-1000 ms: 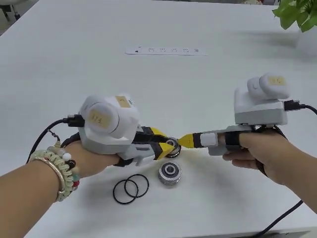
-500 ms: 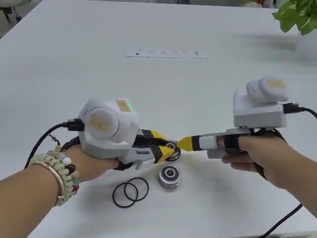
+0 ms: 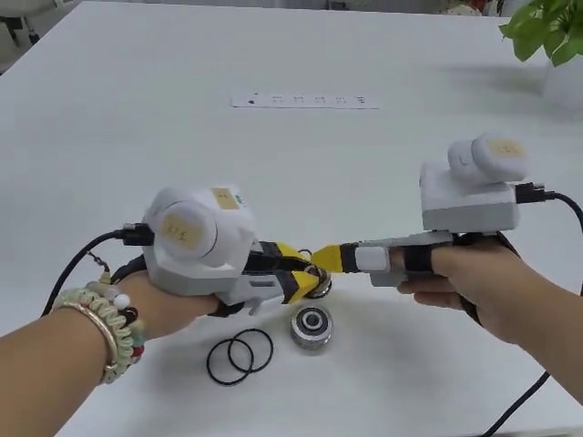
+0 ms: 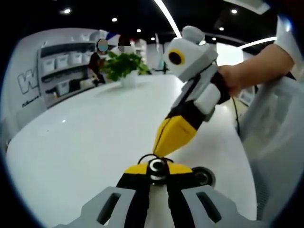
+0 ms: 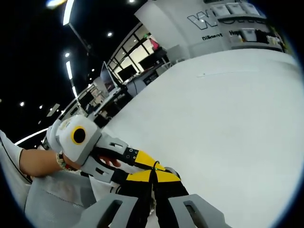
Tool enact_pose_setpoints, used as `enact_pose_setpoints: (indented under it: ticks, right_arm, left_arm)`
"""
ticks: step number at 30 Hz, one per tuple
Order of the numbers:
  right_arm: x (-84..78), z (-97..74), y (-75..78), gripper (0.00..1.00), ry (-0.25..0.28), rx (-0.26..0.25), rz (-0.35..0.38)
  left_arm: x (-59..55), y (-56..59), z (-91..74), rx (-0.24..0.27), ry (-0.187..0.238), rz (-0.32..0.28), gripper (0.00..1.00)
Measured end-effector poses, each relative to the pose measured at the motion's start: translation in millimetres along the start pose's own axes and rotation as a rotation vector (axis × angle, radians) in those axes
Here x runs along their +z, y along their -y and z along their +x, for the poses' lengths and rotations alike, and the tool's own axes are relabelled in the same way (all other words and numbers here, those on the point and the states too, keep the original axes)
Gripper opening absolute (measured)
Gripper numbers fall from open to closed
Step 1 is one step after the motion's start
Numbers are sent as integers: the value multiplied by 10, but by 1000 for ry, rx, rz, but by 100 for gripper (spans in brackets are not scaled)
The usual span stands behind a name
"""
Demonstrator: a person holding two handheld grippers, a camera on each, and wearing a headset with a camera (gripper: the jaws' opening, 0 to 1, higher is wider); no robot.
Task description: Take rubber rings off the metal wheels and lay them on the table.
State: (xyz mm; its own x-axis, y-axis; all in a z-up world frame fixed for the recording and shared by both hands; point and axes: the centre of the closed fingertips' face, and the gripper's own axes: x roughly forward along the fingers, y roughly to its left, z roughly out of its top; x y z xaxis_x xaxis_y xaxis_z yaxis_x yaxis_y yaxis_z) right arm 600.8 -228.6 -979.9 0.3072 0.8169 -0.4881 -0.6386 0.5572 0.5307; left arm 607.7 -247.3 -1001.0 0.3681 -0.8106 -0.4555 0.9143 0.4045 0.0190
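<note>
Left gripper [image 3: 308, 278] clamped on metal wheel [image 4: 157, 169], held just above table [image 3: 383, 182]. Right gripper [image 3: 321, 261] nose-to-nose opposite, tips pressed together, apparently pinching rubber ring [image 4: 148, 157] at wheel rim; likely pull runs rightward, away from wheel. Second wheel [image 3: 312, 326] and two loose rings [image 3: 240, 352] on table below.

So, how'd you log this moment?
left tool: shut on held wheel | right tool: shut on rubber ring | table: two loose rings, spare wheel

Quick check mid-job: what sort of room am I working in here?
Most likely an office or showroom-style workspace, not a factory floor: a large white table with a power strip, a potted plant, and wall shelves of bins under recessed ceiling lights.
</note>
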Motion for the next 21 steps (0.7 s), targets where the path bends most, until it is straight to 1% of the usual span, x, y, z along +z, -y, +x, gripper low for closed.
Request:
enact_pose_setpoints:
  ticks: [5,6,8,9,12,14,15,16,17,18,19,20,21]
  right_arm:
    - [-19,-40,114,0,-5,-37,13]
    - [-26,-48,136,0,-7,-44,17]
    - [-27,-57,162,0,-8,-54,17]
    - [-24,-63,178,0,-7,-59,17]
    - [-33,-70,203,0,-9,-64,21]
    - [-32,-76,214,0,-10,-65,19]
    - [-30,-81,219,0,-10,-65,21]
    - [-26,-82,225,0,-8,-66,22]
    - [-21,-88,233,0,-6,-68,23]
    - [-16,-94,238,0,-3,-69,26]
    - [-10,-102,243,0,1,-69,29]
    - [-3,-107,250,0,4,-71,30]
    - [5,-116,259,0,7,-74,30]
  left_arm:
    - [-2,-5,6,8,8,-17,14]
    - [0,-7,8,8,11,-28,14]
    - [10,-5,12,5,5,-88,14]
    - [20,-23,15,0,2,-75,14]
    - [20,-15,13,-8,-7,-99,15]
    - [13,-4,10,-18,-30,-173,16]
    - [18,0,2,-17,-42,-235,16]
    - [39,-6,-4,-25,-41,-244,17]
    - [76,-22,-5,-30,-26,-250,18]
    - [108,-41,-18,-25,-12,-239,19]
    - [129,-34,-30,-19,-7,-226,20]
    - [141,-46,-41,-11,-8,-201,21]
    - [143,-37,-50,-10,-14,-195,22]
